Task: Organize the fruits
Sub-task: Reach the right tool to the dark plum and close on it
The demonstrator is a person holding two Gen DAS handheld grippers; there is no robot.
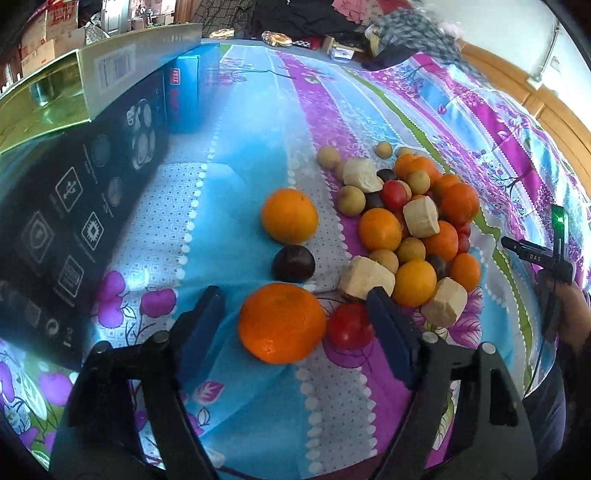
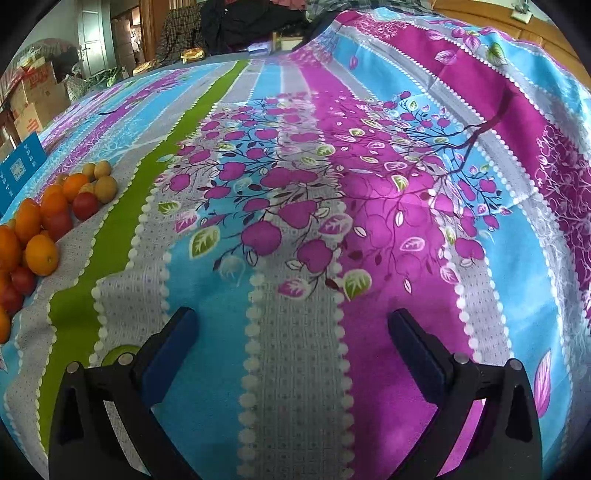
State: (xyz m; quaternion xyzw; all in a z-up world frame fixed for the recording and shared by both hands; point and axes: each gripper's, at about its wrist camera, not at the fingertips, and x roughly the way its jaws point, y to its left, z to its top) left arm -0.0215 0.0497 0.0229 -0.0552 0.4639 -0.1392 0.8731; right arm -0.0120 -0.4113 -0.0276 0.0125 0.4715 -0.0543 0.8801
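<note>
In the left wrist view my left gripper (image 1: 295, 295) is open, its blue pads on either side of a large orange (image 1: 281, 322) and a red tomato (image 1: 350, 325), not touching either. Beyond lie a dark plum (image 1: 293, 263) and a second orange (image 1: 289, 215), apart from the main pile (image 1: 413, 221) of oranges, tomatoes, tan round fruits and pale cut chunks. In the right wrist view my right gripper (image 2: 291, 317) is open and empty over the flowered cloth (image 2: 332, 184). The pile's edge shows at far left in that view (image 2: 40, 229).
A black box (image 1: 66, 206) with white icons, a blue box (image 1: 186, 96) and a gold-green box (image 1: 103, 70) stand at the left. Clothes and clutter lie at the bed's far end (image 1: 332, 22). The other hand and its gripper handle show at the right (image 1: 554, 266).
</note>
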